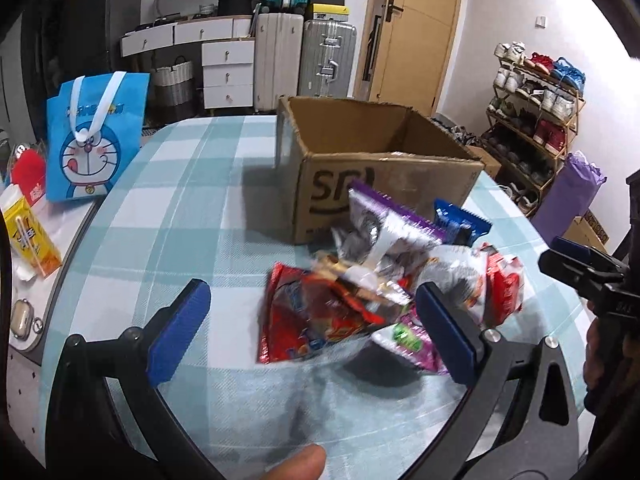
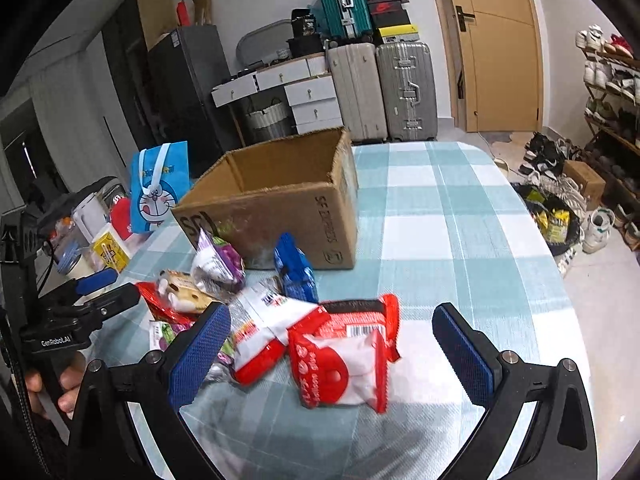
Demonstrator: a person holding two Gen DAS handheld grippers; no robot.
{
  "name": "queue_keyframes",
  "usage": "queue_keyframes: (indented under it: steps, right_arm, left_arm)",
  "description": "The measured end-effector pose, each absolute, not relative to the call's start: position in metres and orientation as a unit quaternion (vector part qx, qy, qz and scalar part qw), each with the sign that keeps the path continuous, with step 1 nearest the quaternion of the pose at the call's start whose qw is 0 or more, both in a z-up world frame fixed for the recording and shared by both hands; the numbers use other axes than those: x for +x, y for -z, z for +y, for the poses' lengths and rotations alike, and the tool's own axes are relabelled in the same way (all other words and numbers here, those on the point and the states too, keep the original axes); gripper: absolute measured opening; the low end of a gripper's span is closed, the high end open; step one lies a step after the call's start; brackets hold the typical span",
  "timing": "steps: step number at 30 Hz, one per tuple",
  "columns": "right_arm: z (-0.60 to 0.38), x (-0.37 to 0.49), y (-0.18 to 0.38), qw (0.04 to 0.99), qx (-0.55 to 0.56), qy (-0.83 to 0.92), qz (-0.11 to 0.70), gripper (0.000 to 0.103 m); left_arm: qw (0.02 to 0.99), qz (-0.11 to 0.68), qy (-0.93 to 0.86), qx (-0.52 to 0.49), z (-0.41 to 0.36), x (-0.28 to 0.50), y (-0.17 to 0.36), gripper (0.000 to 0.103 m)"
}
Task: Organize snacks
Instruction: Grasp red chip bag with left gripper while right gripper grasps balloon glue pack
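Your snack packets [image 2: 344, 356] are glossy, crinkled plastic film. Your box [image 1: 384, 196] is matt corrugated cardboard; tablecloth [image 2: 460, 240] is woven cloth.

snack packets [image 2: 280, 320] heaped beside open box [image 2: 280, 200]

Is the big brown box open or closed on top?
Open. The cardboard box has no lid or flaps over it, and both views look past its rim at the bare brown inner walls. Its floor is hidden, so cannot tell if it's empty.
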State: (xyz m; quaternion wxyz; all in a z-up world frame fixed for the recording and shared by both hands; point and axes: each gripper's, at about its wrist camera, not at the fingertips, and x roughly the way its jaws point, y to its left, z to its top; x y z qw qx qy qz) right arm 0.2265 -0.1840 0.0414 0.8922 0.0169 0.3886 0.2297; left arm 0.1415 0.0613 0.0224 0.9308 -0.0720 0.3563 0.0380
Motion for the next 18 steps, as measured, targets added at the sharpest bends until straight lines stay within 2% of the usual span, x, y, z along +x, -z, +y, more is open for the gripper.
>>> queue_keyframes:
  steps: [18]
  right_arm:
    - [-0.187,0.230,0.000,0.868,0.002,-0.211,0.449,0.103]
  left_arm:
    - [0.912,0.394,-0.050,-0.098,0.074,0.148,0.005,0.102]
